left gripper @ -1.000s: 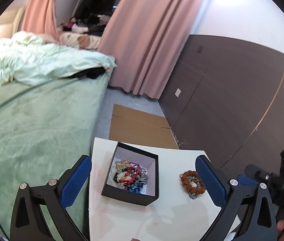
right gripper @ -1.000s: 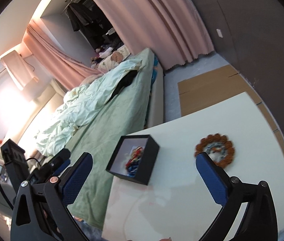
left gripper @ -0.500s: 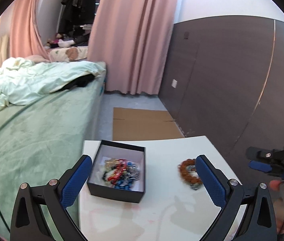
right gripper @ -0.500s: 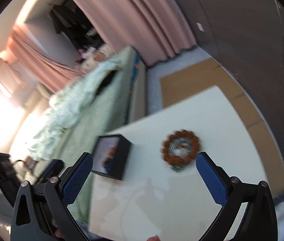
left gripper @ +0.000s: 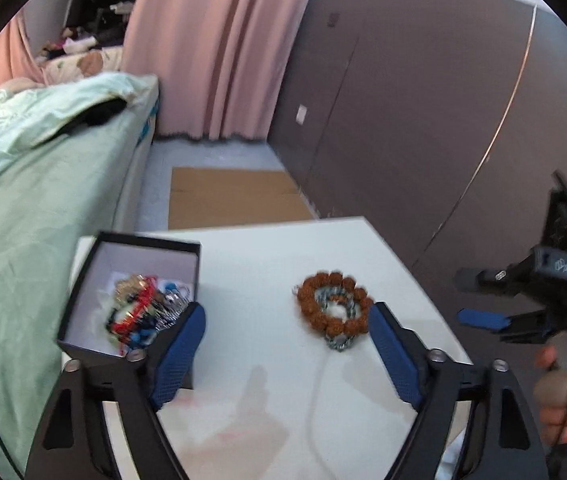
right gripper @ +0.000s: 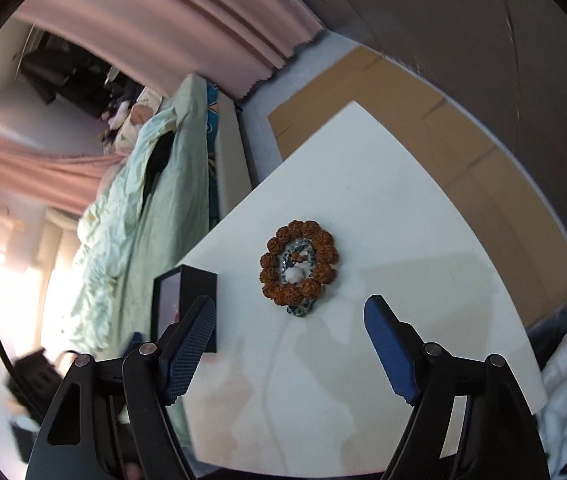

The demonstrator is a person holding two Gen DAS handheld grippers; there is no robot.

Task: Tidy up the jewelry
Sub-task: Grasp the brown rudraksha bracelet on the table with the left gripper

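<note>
Both claws have narrowed and closed in on the brown bead bracelet (right gripper: 298,267) — still loose on the counter (right gripper: 383,216), beside the black box (left gripper: 131,300). Right claw (right gripper: 290,354), released, lines up; left claw (left gripper: 285,356) released too.

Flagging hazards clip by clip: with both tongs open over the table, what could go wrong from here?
1. The brown bead bracelet lies stacked on a grey chain; a pinch by the right tongs may lift only one.
2. The black jewelry box sits at the table edge beside the bed; the left tongs close by could nudge it off.
</note>
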